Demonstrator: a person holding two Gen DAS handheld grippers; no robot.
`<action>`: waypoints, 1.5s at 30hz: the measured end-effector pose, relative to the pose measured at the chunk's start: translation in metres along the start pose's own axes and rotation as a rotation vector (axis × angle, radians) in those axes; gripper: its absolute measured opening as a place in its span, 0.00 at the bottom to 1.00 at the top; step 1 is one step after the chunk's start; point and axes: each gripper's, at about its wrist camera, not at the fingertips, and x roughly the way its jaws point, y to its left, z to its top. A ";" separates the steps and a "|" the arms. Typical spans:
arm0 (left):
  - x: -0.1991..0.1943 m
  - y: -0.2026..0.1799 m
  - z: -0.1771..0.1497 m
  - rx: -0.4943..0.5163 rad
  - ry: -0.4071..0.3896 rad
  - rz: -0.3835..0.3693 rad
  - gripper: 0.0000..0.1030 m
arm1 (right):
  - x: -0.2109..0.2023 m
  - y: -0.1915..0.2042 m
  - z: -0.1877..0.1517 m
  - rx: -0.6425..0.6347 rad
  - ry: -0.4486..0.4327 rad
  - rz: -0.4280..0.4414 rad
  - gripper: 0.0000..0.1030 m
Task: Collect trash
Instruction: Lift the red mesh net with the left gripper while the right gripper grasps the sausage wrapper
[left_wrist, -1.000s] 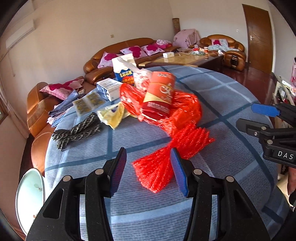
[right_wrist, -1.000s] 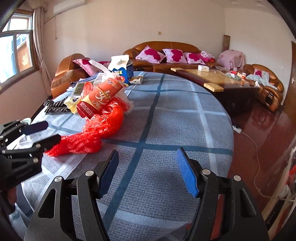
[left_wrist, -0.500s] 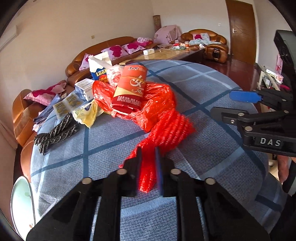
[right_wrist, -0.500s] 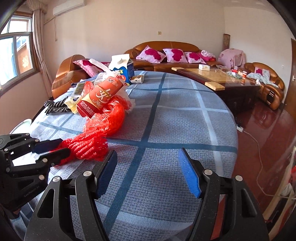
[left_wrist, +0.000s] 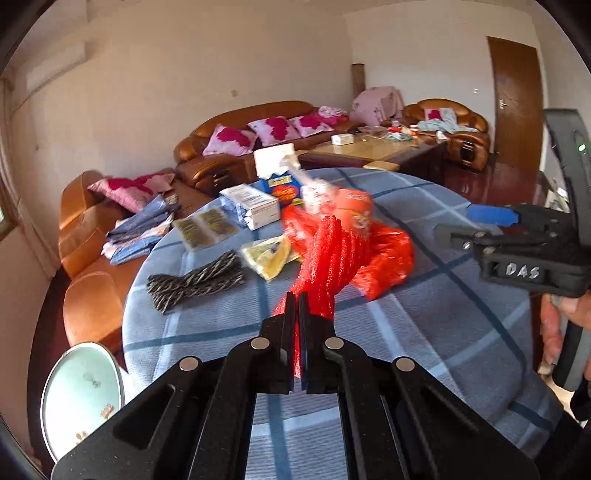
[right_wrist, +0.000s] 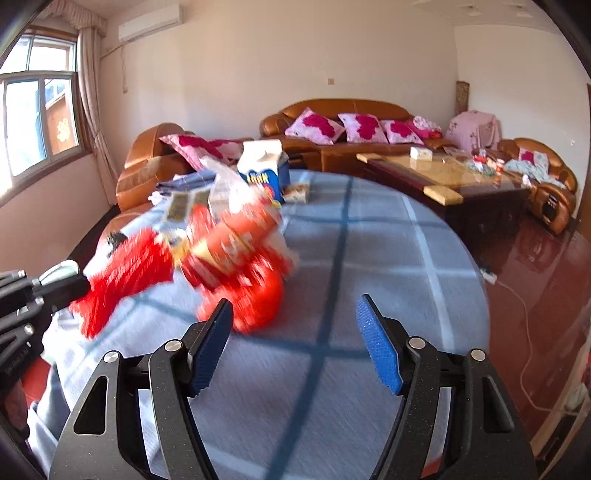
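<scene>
L gripper (left_wrist: 297, 306) was shut tight on the end of the red net bag (left_wrist: 332, 258). The bag stretched from the jaws back over the blue table (left_wrist: 424, 332), w/ its blurred far part just off the cloth. R gripper (right_wrist: 295, 325) stood wide, holding nothing, just beside the bag.
</scene>
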 end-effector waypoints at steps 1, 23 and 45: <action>0.001 0.005 0.001 -0.012 0.001 0.024 0.01 | 0.000 0.002 0.004 -0.001 -0.004 0.004 0.68; 0.011 0.062 -0.002 -0.147 -0.032 0.196 0.01 | 0.106 0.058 0.042 0.038 0.213 0.011 0.56; -0.011 0.082 -0.012 -0.209 -0.048 0.200 0.01 | 0.084 0.094 0.029 -0.144 0.183 0.118 0.20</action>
